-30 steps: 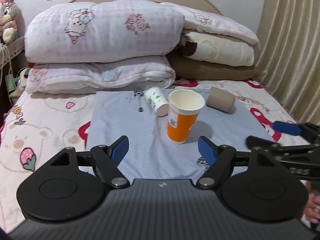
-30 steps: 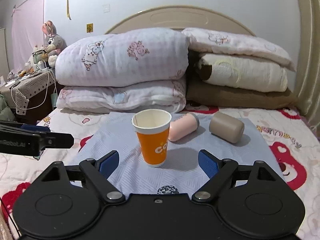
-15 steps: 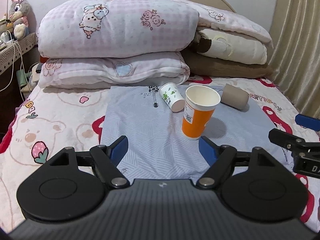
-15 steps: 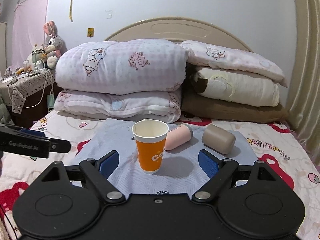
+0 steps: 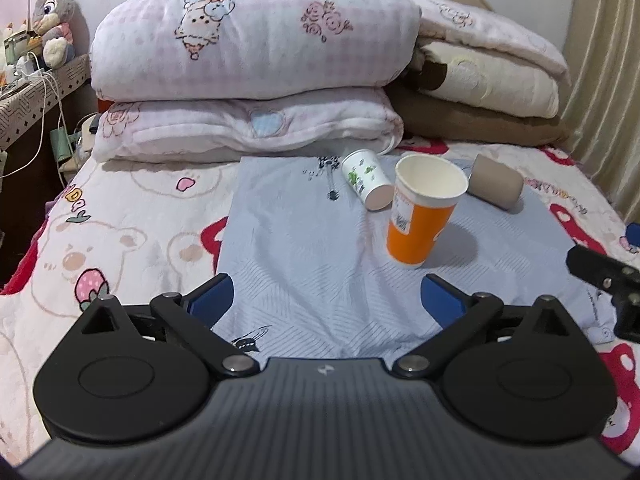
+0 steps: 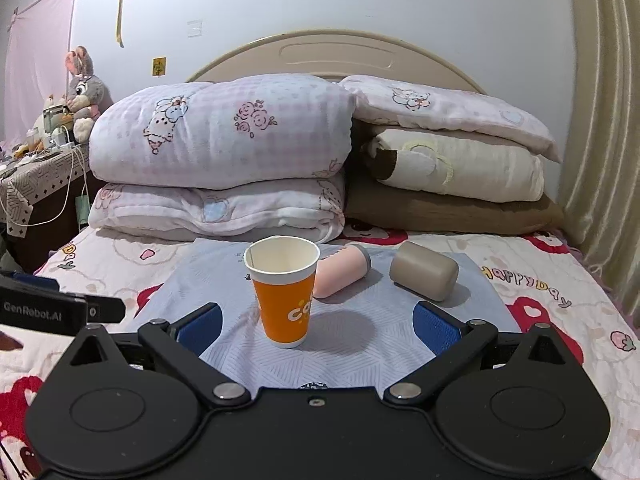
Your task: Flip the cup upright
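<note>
An orange paper cup (image 5: 422,216) (image 6: 285,292) stands upright, mouth up, on a pale blue cloth (image 5: 304,264) (image 6: 360,344) on the bed. A small cup lies on its side behind it; it looks white with green print in the left wrist view (image 5: 366,184) and pink in the right wrist view (image 6: 342,270). A taupe cup (image 5: 496,187) (image 6: 424,276) lies on its side to the right. My left gripper (image 5: 326,298) is open and empty, short of the orange cup. My right gripper (image 6: 316,326) is open and empty, its jaws either side of the cup but nearer the camera.
Stacked pillows and folded quilts (image 6: 224,160) fill the head of the bed below the headboard (image 6: 336,54). A side table (image 6: 36,184) with cables and a plush rabbit (image 6: 84,88) stands at the left. A curtain (image 6: 604,160) hangs at the right.
Both grippers have drawn back and away from the orange cup, which stays upright in place. The left view has swung left, so the cup sits further right in it.
</note>
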